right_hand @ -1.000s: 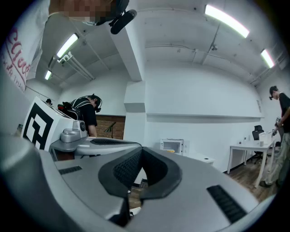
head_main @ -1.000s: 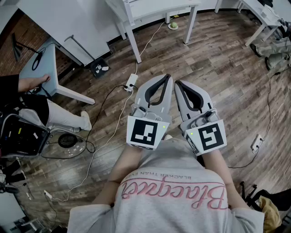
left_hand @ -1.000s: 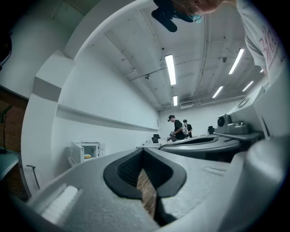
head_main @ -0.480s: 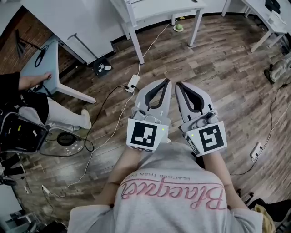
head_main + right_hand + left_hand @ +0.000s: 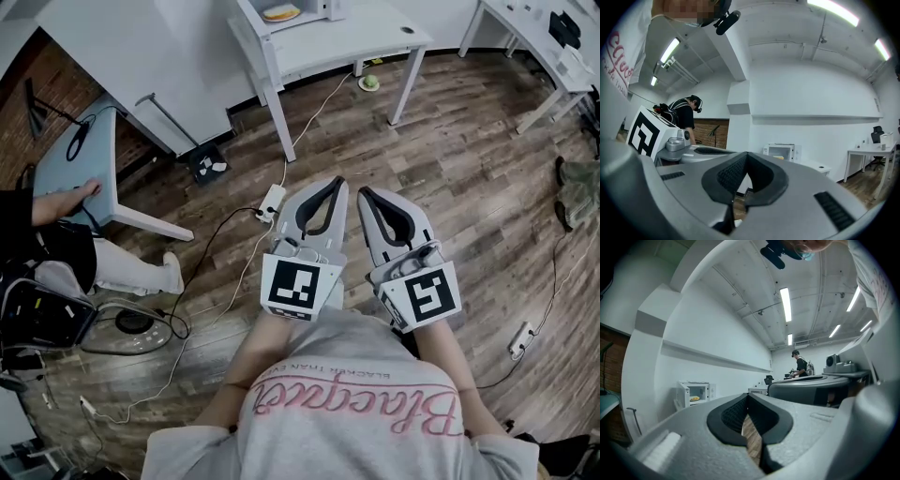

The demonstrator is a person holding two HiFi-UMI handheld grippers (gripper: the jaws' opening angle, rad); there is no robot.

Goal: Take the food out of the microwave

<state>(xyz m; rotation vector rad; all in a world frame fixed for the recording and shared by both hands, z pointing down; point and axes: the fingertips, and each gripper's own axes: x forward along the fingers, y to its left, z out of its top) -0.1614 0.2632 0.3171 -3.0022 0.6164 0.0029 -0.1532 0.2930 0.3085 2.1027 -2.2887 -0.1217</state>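
A white microwave [image 5: 696, 393] stands far off on a white table [image 5: 356, 42], its door swung open. Yellow food [image 5: 694, 398] lies inside it, and the head view shows the food [image 5: 281, 12] on a plate at the top edge. The right gripper view shows the same microwave [image 5: 780, 151]. My left gripper [image 5: 337, 181] and right gripper [image 5: 362, 191] are held side by side, level, above the wood floor and well short of the table. Both are shut with nothing in them. In their own views, the left gripper [image 5: 747, 397] and right gripper [image 5: 746, 154] have their tips together.
A power strip [image 5: 272, 199] and cables lie on the floor between me and the table. A seated person rests a hand on a small side table [image 5: 89, 141] at left. More white tables [image 5: 525, 37] stand at right. Another person [image 5: 801, 365] works in the background.
The view has advanced toward the white table; the microwave's food has come into sight at the top edge. Both grippers stay shut and side by side.
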